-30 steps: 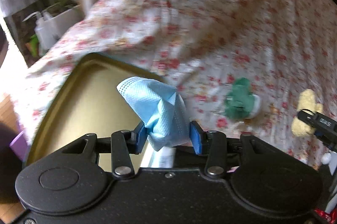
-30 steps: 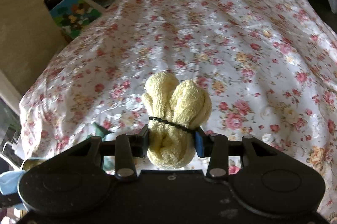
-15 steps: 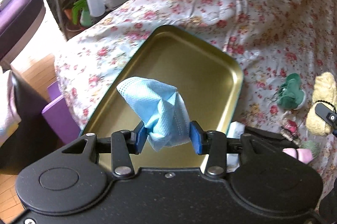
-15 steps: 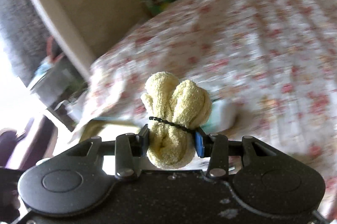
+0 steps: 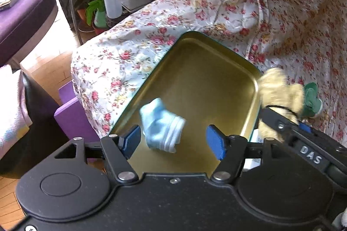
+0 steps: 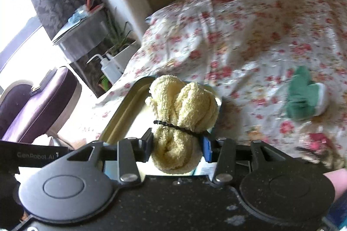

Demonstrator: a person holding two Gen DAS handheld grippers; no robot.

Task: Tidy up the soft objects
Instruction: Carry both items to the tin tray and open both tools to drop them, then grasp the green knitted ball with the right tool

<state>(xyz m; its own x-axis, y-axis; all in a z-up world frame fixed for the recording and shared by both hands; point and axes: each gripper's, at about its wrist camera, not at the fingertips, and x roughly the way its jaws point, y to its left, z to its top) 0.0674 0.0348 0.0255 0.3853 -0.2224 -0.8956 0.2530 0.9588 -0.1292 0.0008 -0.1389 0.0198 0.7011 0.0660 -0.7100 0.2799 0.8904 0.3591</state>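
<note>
Left gripper [image 5: 174, 140]: jaws spread, blue face mask [image 5: 161, 125] loose between them, over gold tray [image 5: 216, 70]. Right gripper [image 6: 176, 147]: clamped on yellow towel bundle [image 6: 184, 120], right of tray.

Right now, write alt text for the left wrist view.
The open left gripper hangs over a gold tray with a crumpled blue face mask loose between its fingers. The tray sits on a floral bedspread; the right gripper brings a yellow towel bundle to the tray's edge.

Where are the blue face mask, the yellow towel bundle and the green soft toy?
blue face mask [image 5: 161, 125], left wrist view, on its crumpled middle.
yellow towel bundle [image 6: 184, 109], right wrist view, on its right lobe.
green soft toy [image 6: 302, 98], right wrist view, on its green body.
</note>
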